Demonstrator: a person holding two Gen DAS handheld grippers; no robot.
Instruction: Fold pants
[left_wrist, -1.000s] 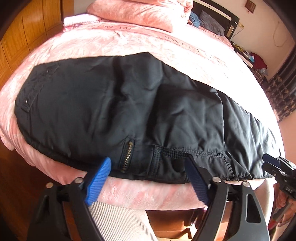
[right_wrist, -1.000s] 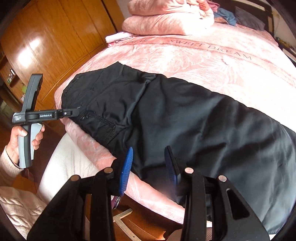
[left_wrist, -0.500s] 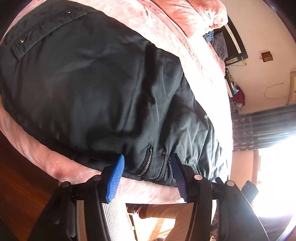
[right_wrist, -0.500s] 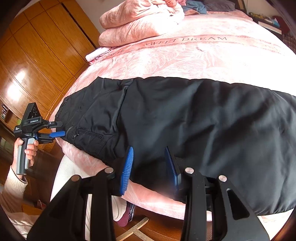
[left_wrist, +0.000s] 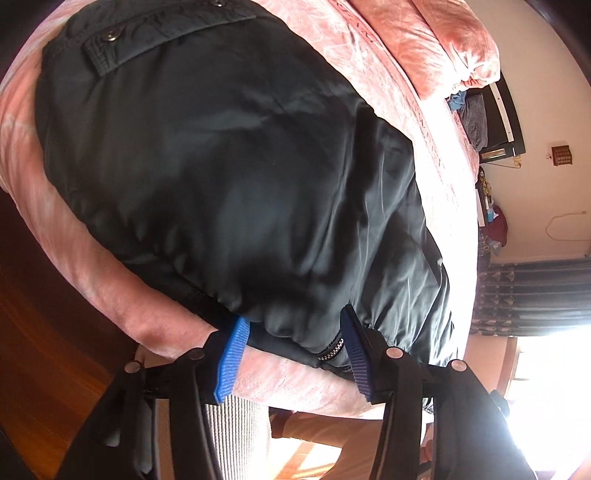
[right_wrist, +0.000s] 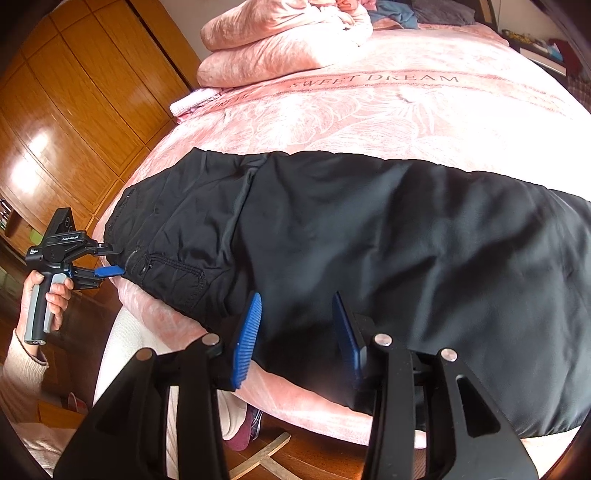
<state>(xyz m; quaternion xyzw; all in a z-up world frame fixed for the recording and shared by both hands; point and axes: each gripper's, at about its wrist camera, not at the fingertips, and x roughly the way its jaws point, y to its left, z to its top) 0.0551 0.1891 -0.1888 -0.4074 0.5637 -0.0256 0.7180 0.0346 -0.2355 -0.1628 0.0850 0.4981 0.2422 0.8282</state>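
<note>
Black pants (right_wrist: 369, 236) lie flat across the near edge of a pink bed (right_wrist: 388, 107), waist to the left, legs running right. In the left wrist view the pants (left_wrist: 229, 177) fill the frame, with a zipper at the near edge. My left gripper (left_wrist: 291, 354) is open, its blue pads straddling the waist edge by the zipper; it also shows in the right wrist view (right_wrist: 110, 262). My right gripper (right_wrist: 295, 332) is open, its pads on either side of the near edge of the leg.
Folded pink quilts (right_wrist: 280, 40) are stacked at the head of the bed. A wooden wardrobe (right_wrist: 74, 110) stands to the left. The wood floor (left_wrist: 40, 314) lies below the bed edge. Dark curtains and a bright window (left_wrist: 535, 314) are at the right.
My left gripper has swung in and tilted toward the waist edge, its pads now around the fabric by the zipper. My right gripper has moved closer to the leg's near edge.
</note>
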